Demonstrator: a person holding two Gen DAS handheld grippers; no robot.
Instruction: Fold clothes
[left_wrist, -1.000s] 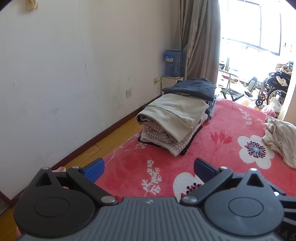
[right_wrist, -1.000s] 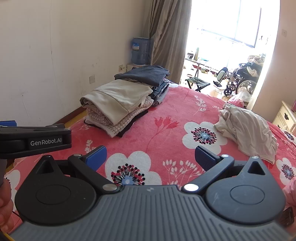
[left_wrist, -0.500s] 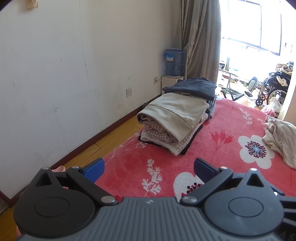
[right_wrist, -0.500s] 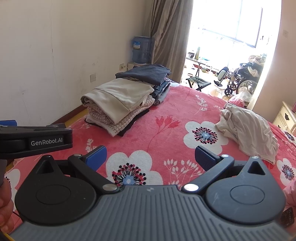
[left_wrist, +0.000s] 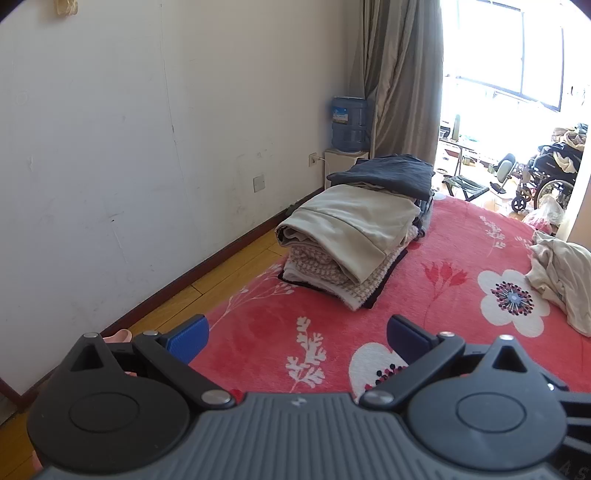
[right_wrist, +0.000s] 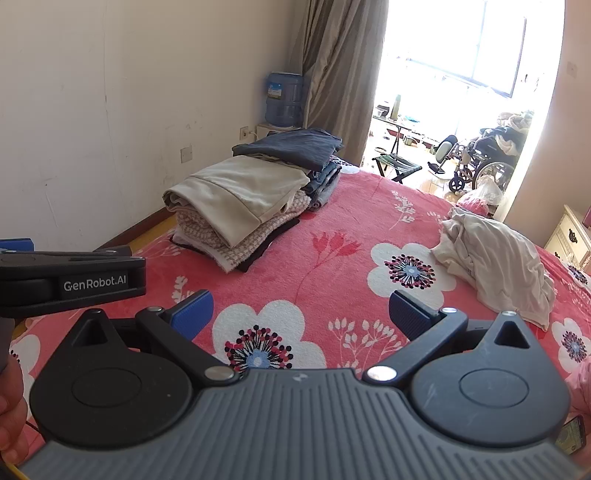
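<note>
A crumpled cream garment (right_wrist: 495, 258) lies unfolded on the red flowered blanket (right_wrist: 332, 229), ahead and right; its edge shows in the left wrist view (left_wrist: 561, 273). A stack of folded clothes (right_wrist: 243, 206) with a beige piece on top sits at the blanket's left edge, also seen in the left wrist view (left_wrist: 351, 236). A second folded pile topped by dark grey cloth (right_wrist: 291, 147) lies behind it. My left gripper (left_wrist: 297, 338) is open and empty above the blanket. My right gripper (right_wrist: 301, 314) is open and empty. The left gripper's body (right_wrist: 74, 282) shows at left.
A white wall (left_wrist: 129, 147) and a strip of wooden floor (left_wrist: 221, 273) run along the left. A blue water jug (right_wrist: 284, 99) stands by the curtain (right_wrist: 332, 66). A folding stool (right_wrist: 397, 164) and wheelchair (right_wrist: 480, 155) stand beyond the bed. A white dresser (right_wrist: 570, 236) is at right.
Both views have crept slightly to the right and forward. Both grippers stay open and empty; the clothes have not moved.
</note>
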